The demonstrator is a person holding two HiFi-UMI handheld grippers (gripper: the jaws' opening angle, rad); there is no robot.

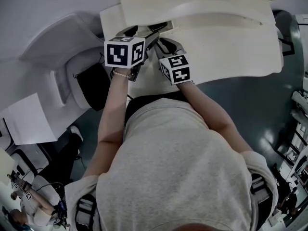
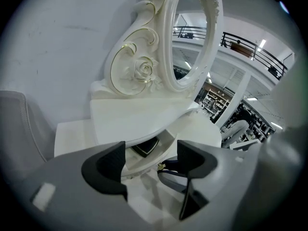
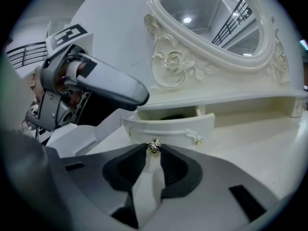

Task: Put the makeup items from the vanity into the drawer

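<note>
The right gripper (image 3: 154,148) pinches the small round metal knob (image 3: 154,146) on the curved front of the little white wooden drawer (image 3: 173,129), with the knob caught between the tips of its two dark pads. The drawer is pulled out from under the raised shelf of the white vanity table (image 3: 255,138), below the oval mirror in its carved rose frame (image 3: 211,18). A dark, flat, square-cornered case (image 2: 145,147) lies inside the open drawer; what kind of makeup it is cannot be told. The left gripper (image 2: 150,154) hangs just beside the right one, tilted down toward the drawer's opening, its jaws spread wide with nothing gripped between them
</note>
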